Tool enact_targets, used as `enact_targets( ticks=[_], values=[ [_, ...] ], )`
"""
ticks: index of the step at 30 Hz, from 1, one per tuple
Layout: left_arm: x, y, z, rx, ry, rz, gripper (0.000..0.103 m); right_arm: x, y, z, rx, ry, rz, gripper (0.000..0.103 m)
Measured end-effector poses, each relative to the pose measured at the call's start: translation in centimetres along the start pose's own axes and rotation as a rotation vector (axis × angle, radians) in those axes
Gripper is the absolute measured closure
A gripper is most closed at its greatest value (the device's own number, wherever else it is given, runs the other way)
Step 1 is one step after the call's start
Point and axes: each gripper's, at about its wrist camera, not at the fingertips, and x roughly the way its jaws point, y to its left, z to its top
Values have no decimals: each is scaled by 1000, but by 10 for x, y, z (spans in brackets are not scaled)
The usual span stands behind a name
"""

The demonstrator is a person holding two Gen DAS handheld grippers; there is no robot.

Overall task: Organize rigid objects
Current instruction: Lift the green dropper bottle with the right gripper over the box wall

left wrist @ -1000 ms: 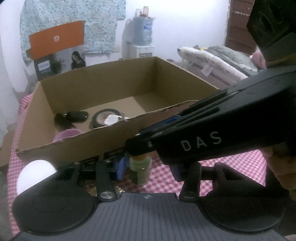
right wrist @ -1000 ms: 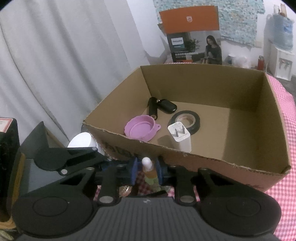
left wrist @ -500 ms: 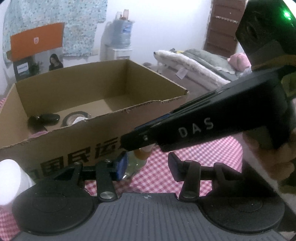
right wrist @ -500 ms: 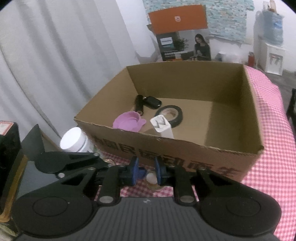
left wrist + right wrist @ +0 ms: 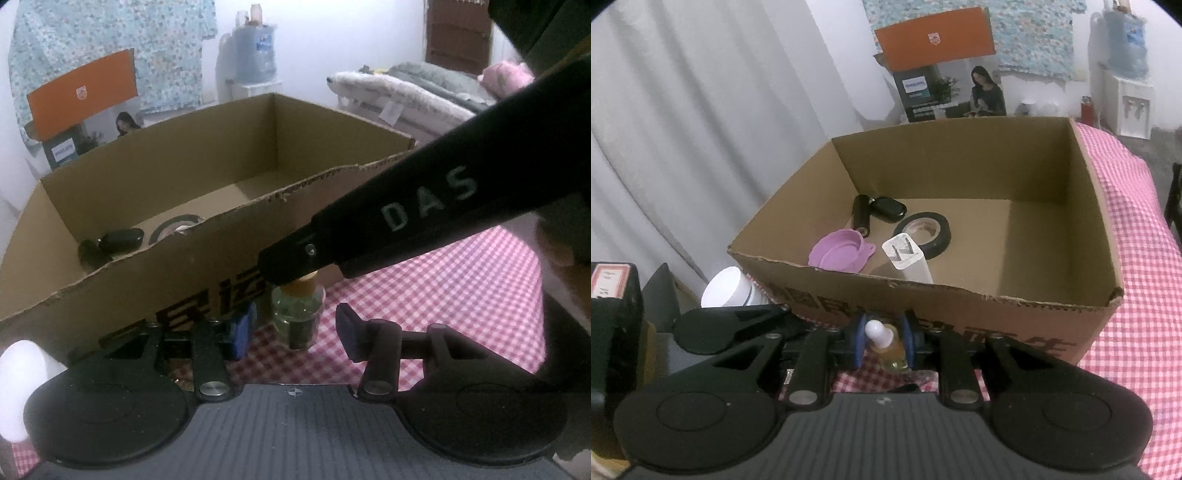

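A small glass bottle with a white tip and yellowish liquid is gripped between the blue pads of my right gripper, just in front of the cardboard box. In the left wrist view the same bottle hangs under the right gripper's black arm, with my left gripper open on either side of it and not touching. Inside the box lie a purple lid, a white charger, a black tape roll and a black key fob.
A white round container stands at the box's near left corner, also seen in the left wrist view. The pink checked tablecloth extends to the right. An orange printed carton stands behind the box. A grey curtain hangs left.
The right gripper dipped to the cloth, then rose slightly with the bottle in its pads. The left gripper has drawn closer, its open fingers now flanking the bottle.
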Motion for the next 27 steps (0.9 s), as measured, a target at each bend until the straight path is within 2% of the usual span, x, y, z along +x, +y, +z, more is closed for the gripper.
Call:
enact_targets(
  ticks=[3, 7, 11, 15, 20, 27],
  values=[
    [4, -1, 1, 5, 7, -1, 59, -1, -1, -1, 4, 2, 2, 79],
    [8, -5, 2, 15, 16, 3, 66, 2, -4, -1, 8, 14, 2, 72],
    [11, -7, 3, 13, 20, 12, 71, 6, -4, -2, -1, 20, 0, 72],
    [11, -5, 3, 4, 20, 7, 72, 10, -2, -4, -20, 20, -5, 72],
    [7, -6, 2, 1, 11, 1, 72, 7, 2, -6, -32, 12, -17, 78],
    [-24, -8, 5, 12, -54, 2, 72, -20, 18, -3, -65, -28, -26, 79]
  ],
)
